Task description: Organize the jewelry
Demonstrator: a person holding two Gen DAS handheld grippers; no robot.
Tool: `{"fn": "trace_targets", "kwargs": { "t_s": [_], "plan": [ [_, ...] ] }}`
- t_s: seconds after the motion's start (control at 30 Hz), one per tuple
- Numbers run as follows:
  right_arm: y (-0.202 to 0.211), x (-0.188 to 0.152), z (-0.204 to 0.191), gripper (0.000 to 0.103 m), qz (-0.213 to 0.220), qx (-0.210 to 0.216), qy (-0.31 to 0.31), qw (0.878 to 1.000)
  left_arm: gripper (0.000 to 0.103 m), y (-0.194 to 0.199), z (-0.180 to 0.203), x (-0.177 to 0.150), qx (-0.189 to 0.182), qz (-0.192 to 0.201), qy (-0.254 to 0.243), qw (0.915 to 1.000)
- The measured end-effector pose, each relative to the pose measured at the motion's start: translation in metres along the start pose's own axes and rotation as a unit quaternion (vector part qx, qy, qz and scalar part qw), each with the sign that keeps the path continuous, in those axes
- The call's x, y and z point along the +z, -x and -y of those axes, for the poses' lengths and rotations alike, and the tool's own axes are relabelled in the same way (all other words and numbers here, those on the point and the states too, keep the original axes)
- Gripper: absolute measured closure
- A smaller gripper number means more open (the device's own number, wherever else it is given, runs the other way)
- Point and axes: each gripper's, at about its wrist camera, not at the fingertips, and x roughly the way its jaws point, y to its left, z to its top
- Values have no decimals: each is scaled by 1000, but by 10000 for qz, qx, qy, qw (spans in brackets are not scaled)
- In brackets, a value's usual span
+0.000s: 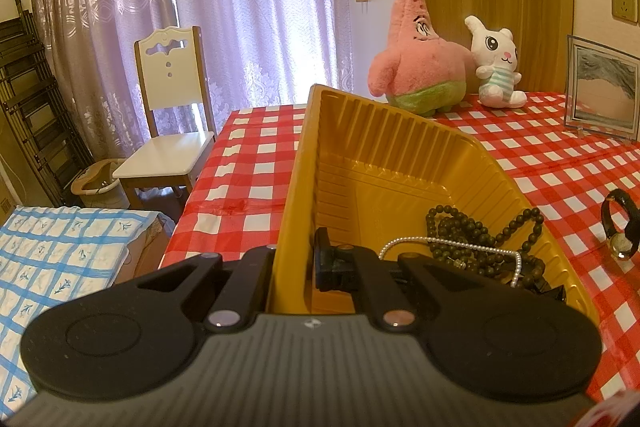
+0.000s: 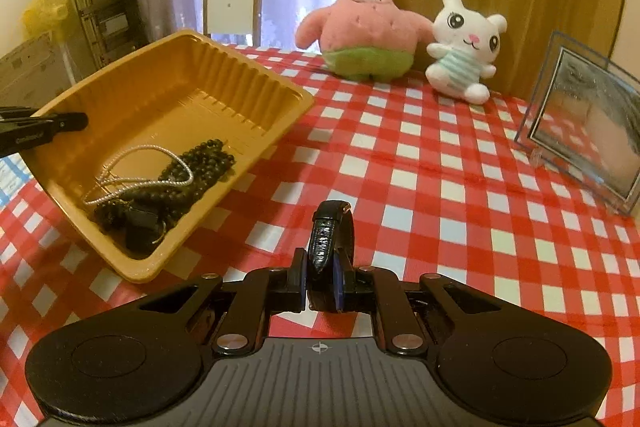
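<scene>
Watch (image 2: 332, 239) sits lower centre of the right wrist view, its black glossy strap pinched edge-on between the pads of the right gripper (image 2: 322, 281); fingers clenched on the strap. In the left wrist view it shows at the right edge, dial low, strap looped above. Whether it is clear of the tablecloth (image 2: 460, 187) I can't tell.

Handling, my read: light, strap floppy and slick, dial end heavier, so it will swing and twist about the pinch. Glass face is the fragile bit; keep the hold on the strap, not the case. Thin strap in a narrow pinch could slip out sideways on a fast move.

Yellow tray (image 2: 192, 75) is centre-left, tilted, its near-left rim clamped by the left gripper (image 1: 294, 267), fingers closed on the wall. Inside at its lower end: dark bead strand (image 2: 196, 163) with a pearl chain (image 2: 136, 167) draped over it, plus some dark item beneath I can't identify.

Path from watch to tray, up and left in the frame, looks open; only the tray's near wall to clear. Dropping it on the pile risks tangling with the beads.

Further out, upper frame: pink star plush (image 2: 368, 19), white bunny plush (image 2: 466, 47), glass picture frame (image 2: 588, 123) at right, all well apart from the route. Chair (image 2: 232, 3) behind the table.
</scene>
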Motion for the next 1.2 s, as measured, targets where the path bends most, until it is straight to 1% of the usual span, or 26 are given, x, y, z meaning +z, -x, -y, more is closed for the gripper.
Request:
{"fn": "trace_targets", "kwargs": {
  "t_s": [0.27,0.43,0.7,0.97,1.13,1.2],
  "plan": [
    [14,17,-9,90,261,208,99,9994,99,0,1,0,-3,3,-8,10000],
    [16,36,-26,90,453,504,230,9974,99,0,0,1,-5,4,-7,10000],
    [-1,63,-62,90,631,1023,473,9916,99,-2,2,3,-32,9,-31,10000],
    [-30,71,-93,90,526,1442,704,9856,99,-2,2,4,-63,9,-33,10000],
    [-50,67,-110,90,324,1595,853,9830,99,-2,1,4,-90,15,-52,9999],
    [-60,65,-116,90,242,1589,896,9829,100,-1,1,4,-104,16,-65,9999]
  ]
}}
